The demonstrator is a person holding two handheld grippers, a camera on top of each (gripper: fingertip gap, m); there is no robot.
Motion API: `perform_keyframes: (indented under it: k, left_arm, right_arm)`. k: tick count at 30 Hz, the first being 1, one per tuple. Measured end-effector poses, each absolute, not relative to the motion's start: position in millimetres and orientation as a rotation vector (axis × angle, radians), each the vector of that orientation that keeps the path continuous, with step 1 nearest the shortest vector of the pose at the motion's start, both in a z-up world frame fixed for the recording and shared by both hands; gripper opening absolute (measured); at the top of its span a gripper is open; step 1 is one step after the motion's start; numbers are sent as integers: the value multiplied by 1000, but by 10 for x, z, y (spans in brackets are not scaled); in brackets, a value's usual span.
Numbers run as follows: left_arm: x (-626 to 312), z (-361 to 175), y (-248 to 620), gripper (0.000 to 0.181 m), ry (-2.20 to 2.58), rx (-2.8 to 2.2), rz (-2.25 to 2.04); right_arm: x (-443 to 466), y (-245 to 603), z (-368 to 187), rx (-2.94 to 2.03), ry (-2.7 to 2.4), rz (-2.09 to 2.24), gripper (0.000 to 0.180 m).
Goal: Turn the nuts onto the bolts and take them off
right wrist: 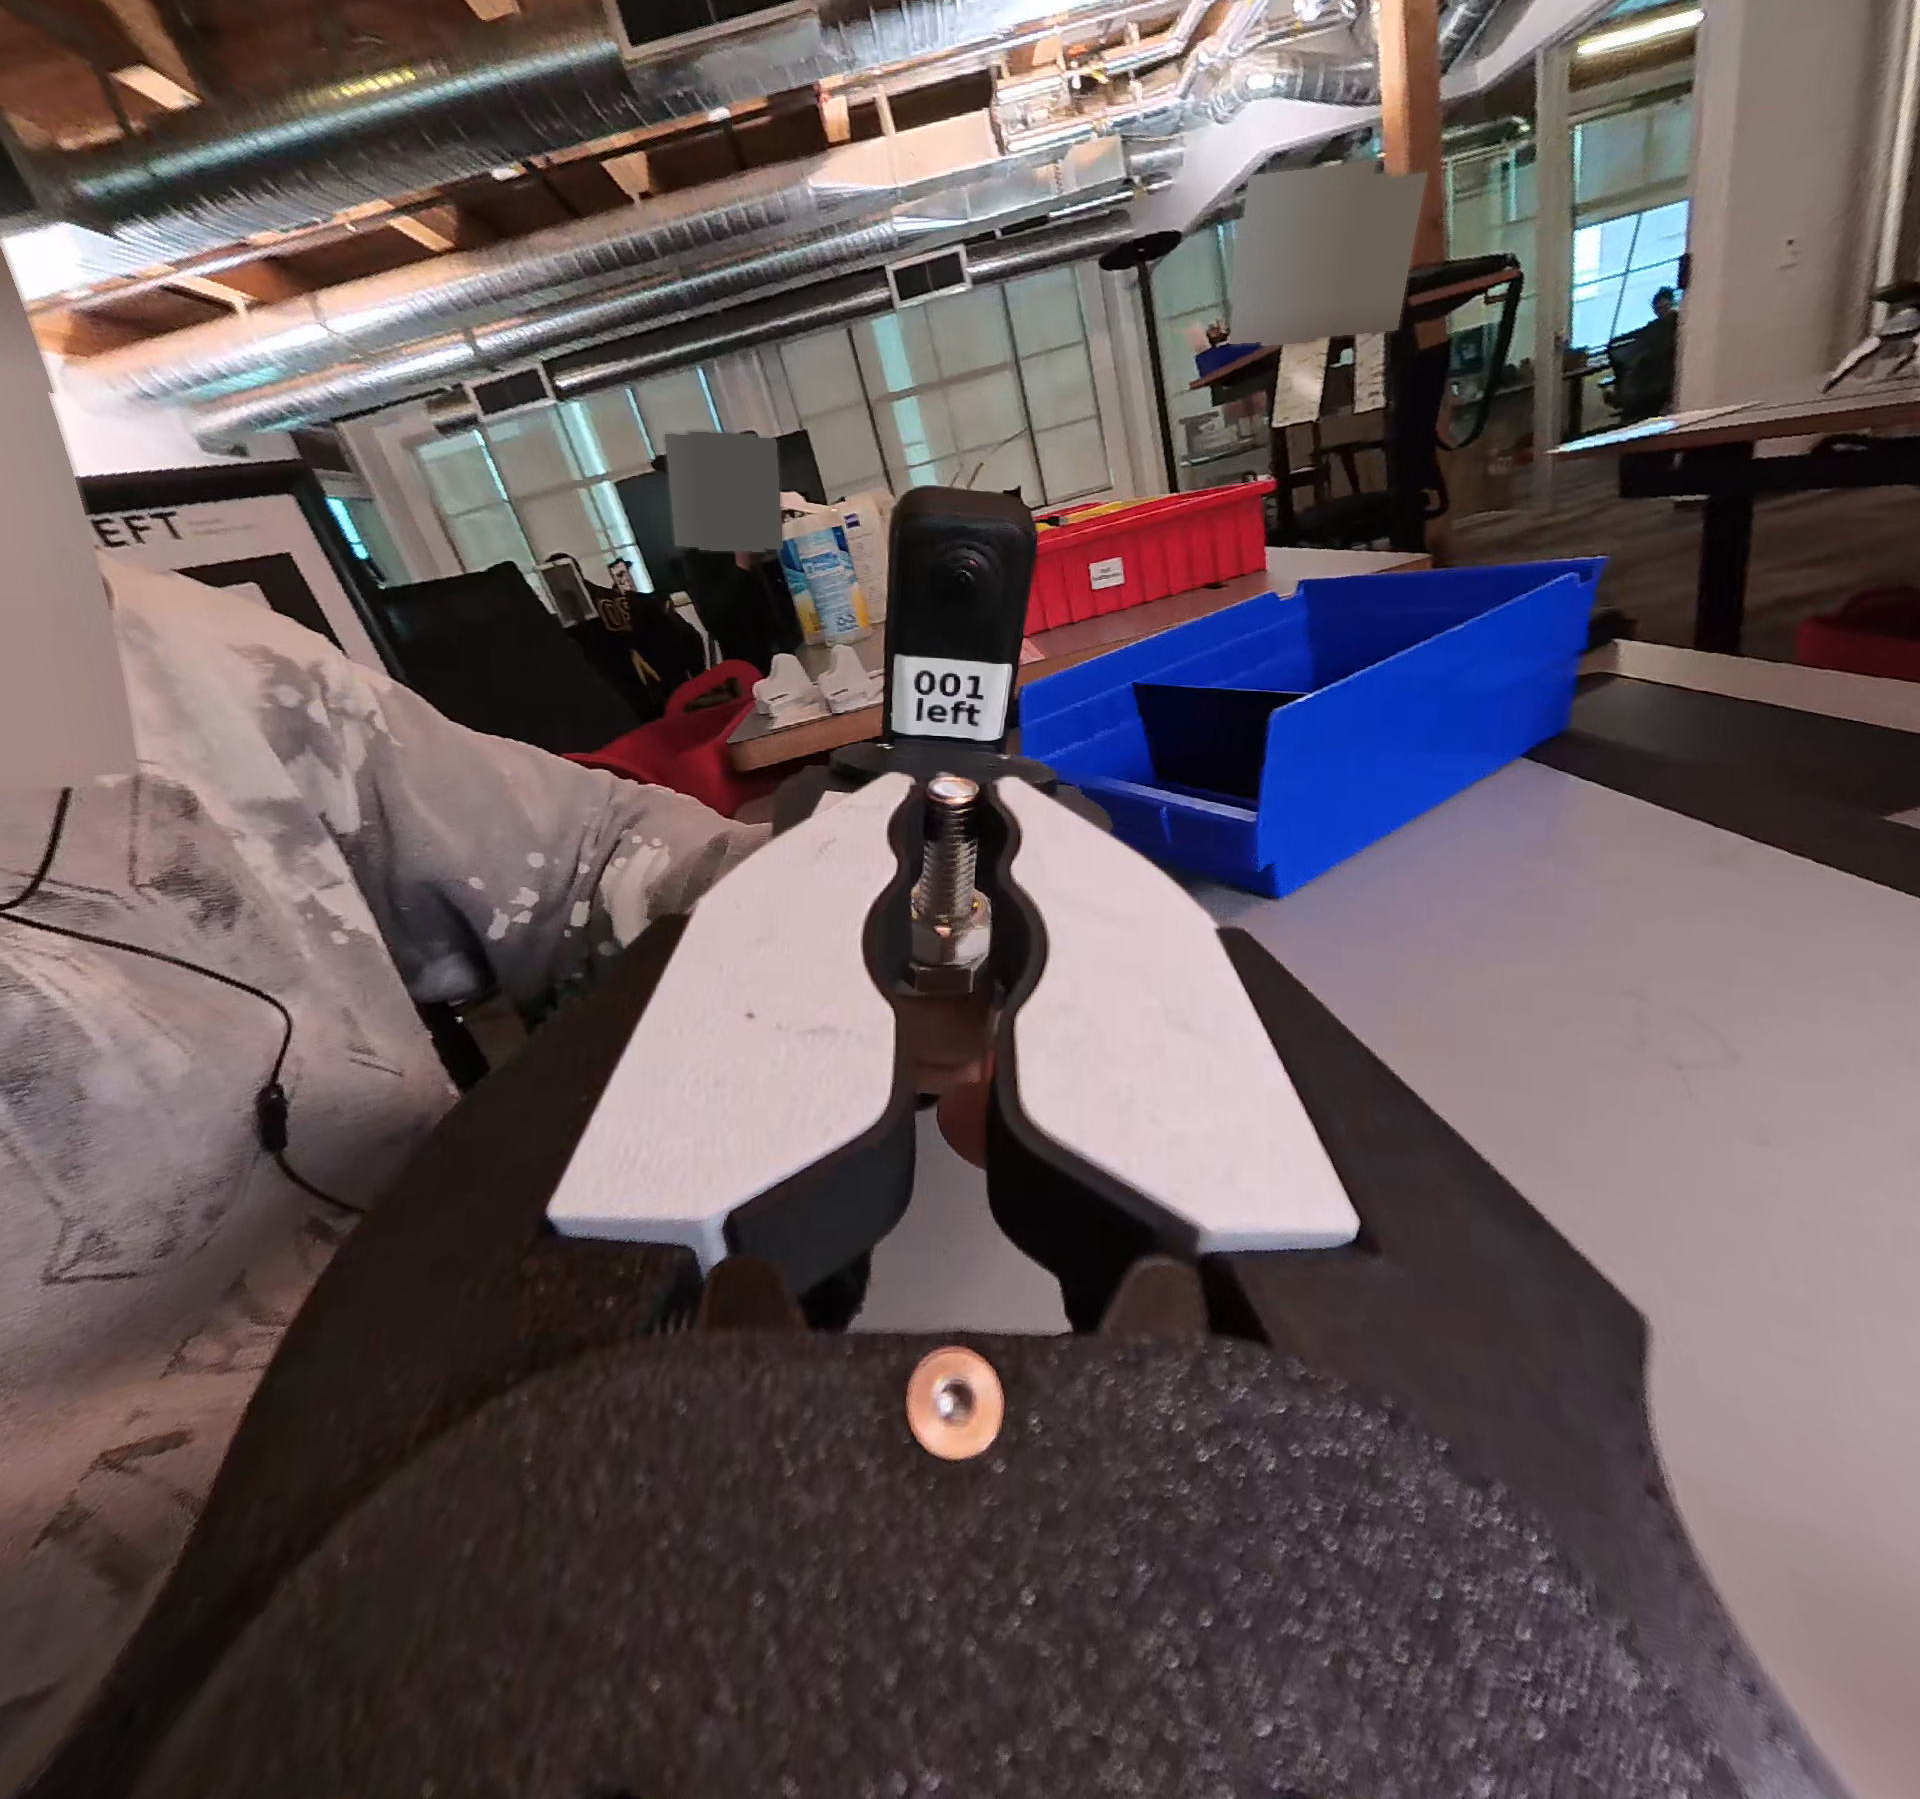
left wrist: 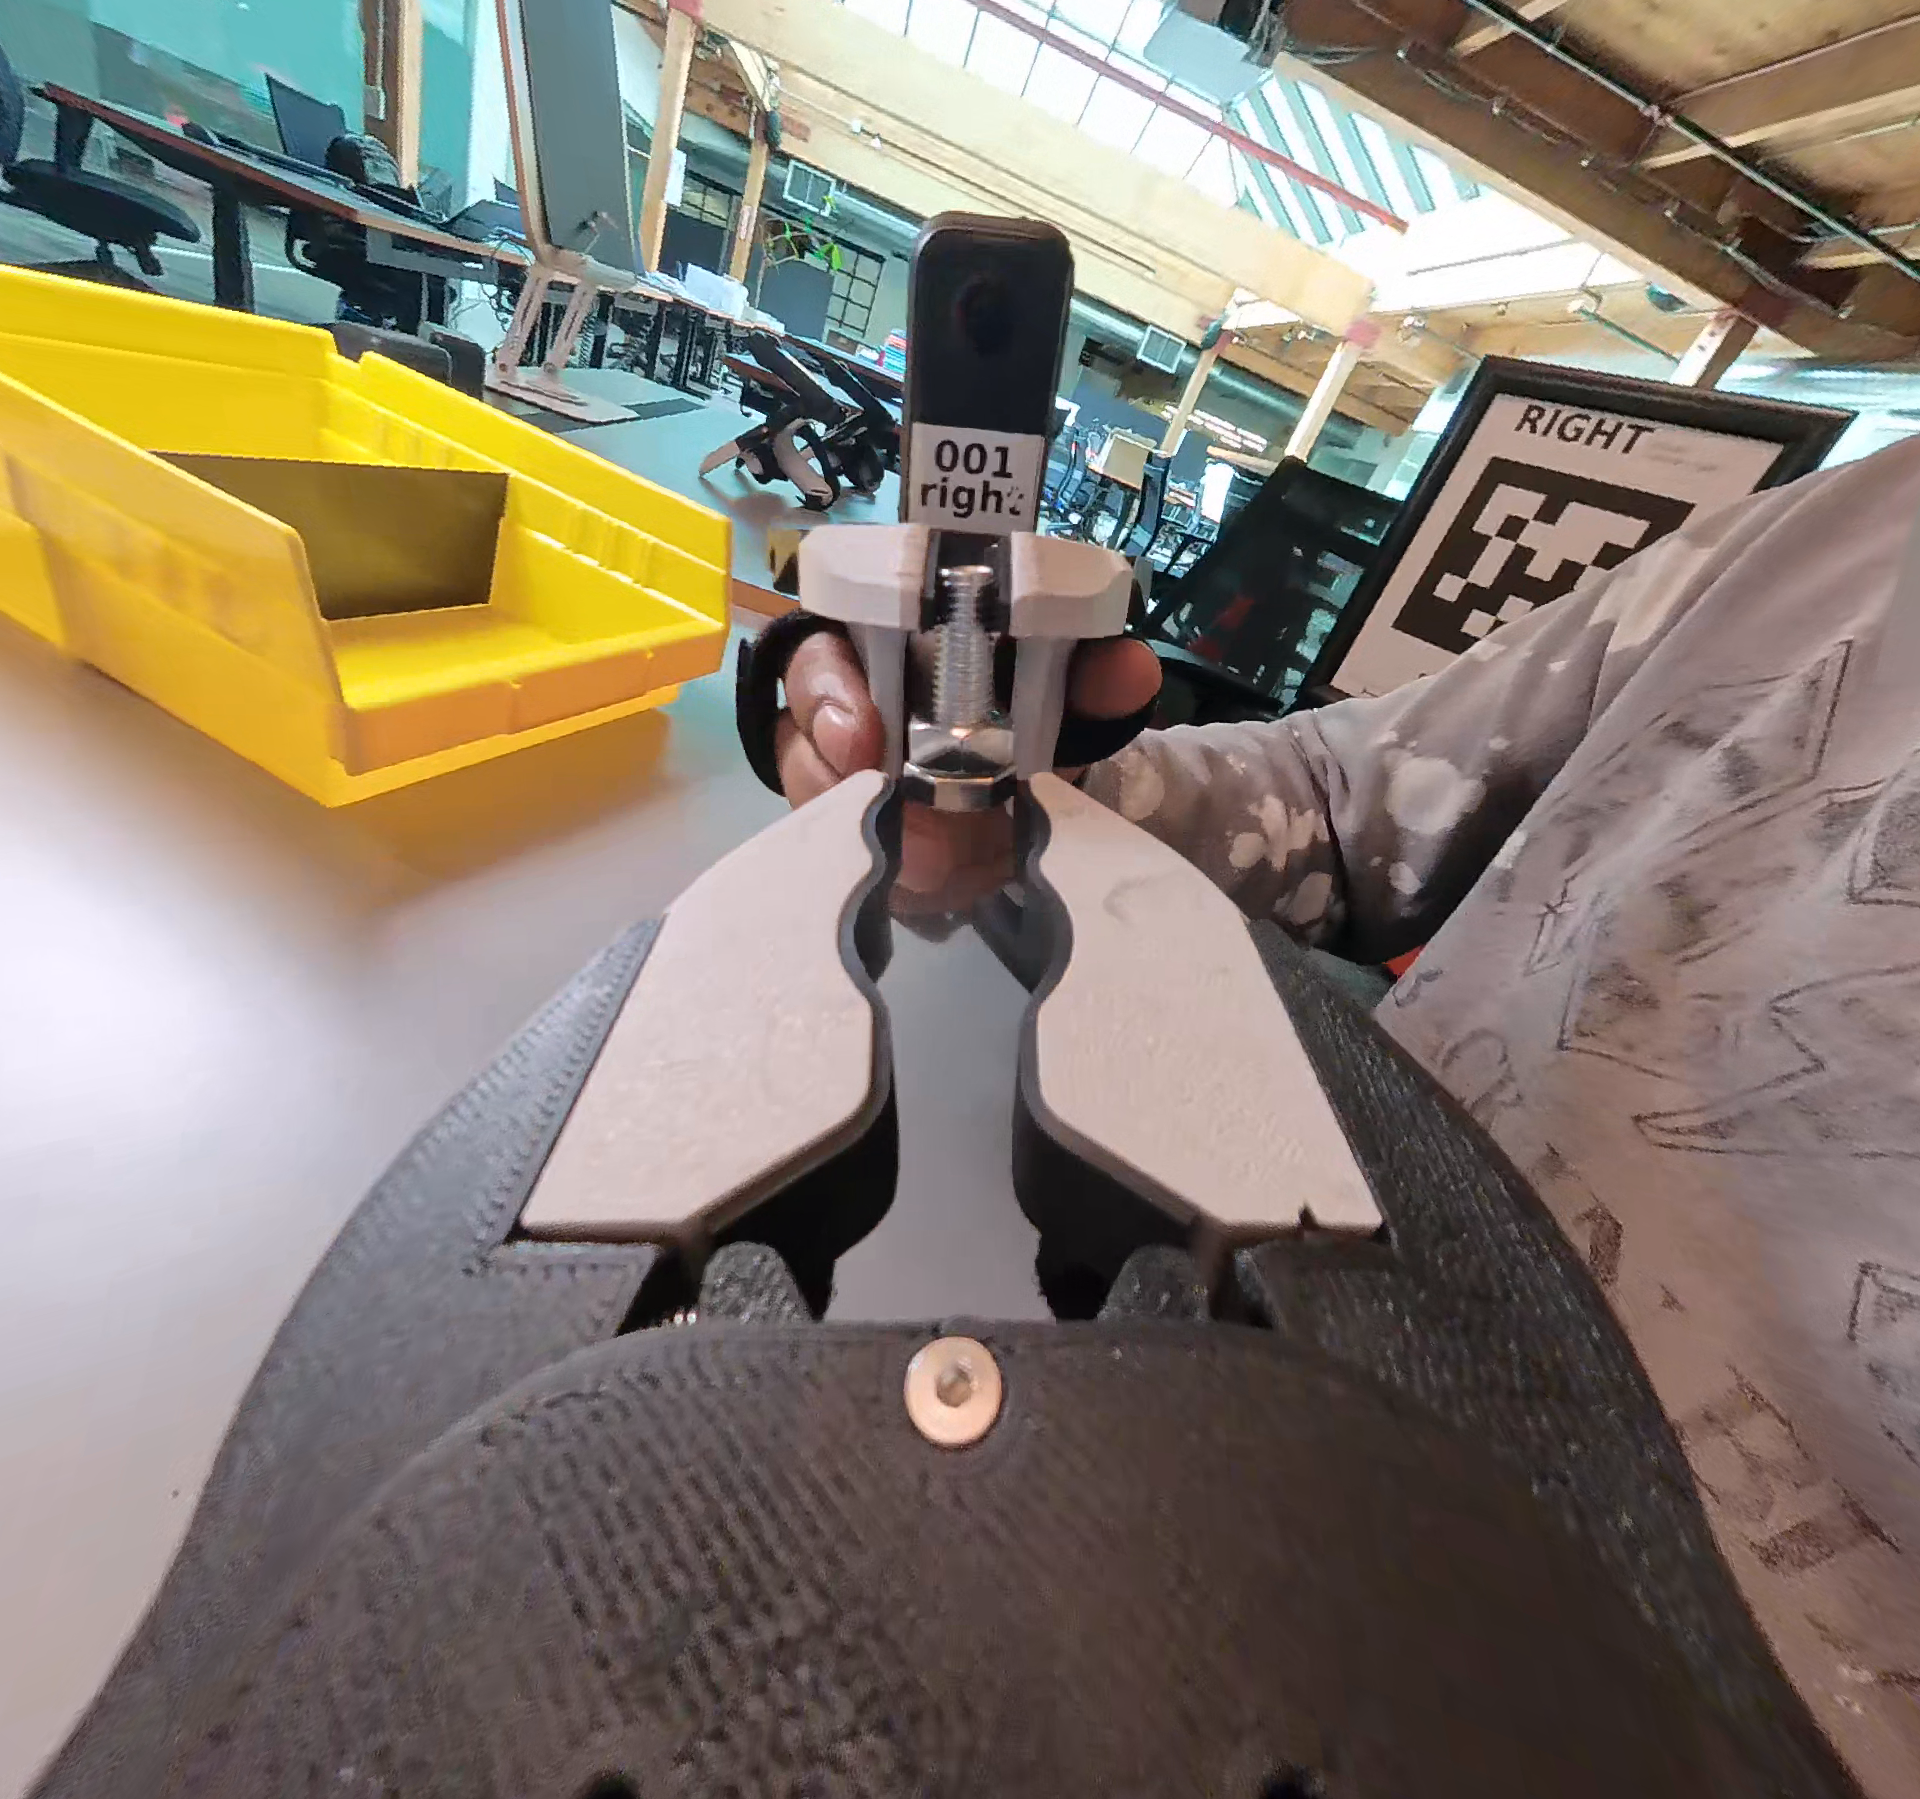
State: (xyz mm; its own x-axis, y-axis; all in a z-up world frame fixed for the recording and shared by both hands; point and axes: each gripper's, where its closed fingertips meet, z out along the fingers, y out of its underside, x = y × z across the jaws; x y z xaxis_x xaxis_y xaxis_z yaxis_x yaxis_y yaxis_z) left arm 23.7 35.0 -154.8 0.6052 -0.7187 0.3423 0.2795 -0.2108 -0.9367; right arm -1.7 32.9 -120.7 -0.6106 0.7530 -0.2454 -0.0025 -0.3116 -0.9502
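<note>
A silver bolt (left wrist: 964, 653) stands upright between the two grippers, which face each other above the grey table (left wrist: 260, 970). A hex nut (left wrist: 954, 743) sits low on its thread, right above the hex head (left wrist: 954, 786). My left gripper (left wrist: 954, 793) is shut on the bolt head from below. My right gripper (left wrist: 961, 700) comes in from the far side, its fingers on either side of the shaft and pressed on the nut. In the right wrist view the bolt (right wrist: 948, 856), the nut (right wrist: 948, 941) and the head (right wrist: 940, 977) show through the gap of my right gripper (right wrist: 951, 799).
A yellow bin (left wrist: 582, 648) stands on the table at the left of the left wrist view. A blue bin (right wrist: 1403, 741) stands at the right of the right wrist view, with a red bin (right wrist: 1143, 554) behind it. A framed marker board (left wrist: 1558, 544) and the person's sleeve (left wrist: 1558, 866) are close by. The grippers are tip to tip, or close to it.
</note>
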Motion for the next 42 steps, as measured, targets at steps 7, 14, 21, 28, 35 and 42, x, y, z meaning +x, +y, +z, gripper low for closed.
perform_keyframes:
  k: [7,14,21,28,35,42]
  left_arm:
    - [366,-1523,253,19,439,-1494,-1048]
    - [447,-1492,189,18,449,-1456,-1151]
    - [126,-1528,403,18,339,-1498,-866]
    - [-172,-1625,560,18,307,-1529,-501]
    - [-149,-1438,467,18,319,-1429,-535]
    - [-117,-1513,515,18,323,-1451,-543]
  right_arm:
    - [96,211,-1179,-882,-1469,2120,10]
    - [157,130,-1147,-826,-1487,2190,9]
    - [-42,421,-1250,-965,-1408,1910,21]
    - [-265,474,-1496,-1147,-1412,1710,32]
    - [-174,885,-1337,-1177,-1248,1685,5]
    - [-211,439,-1346,-1085,-1400,1714,28]
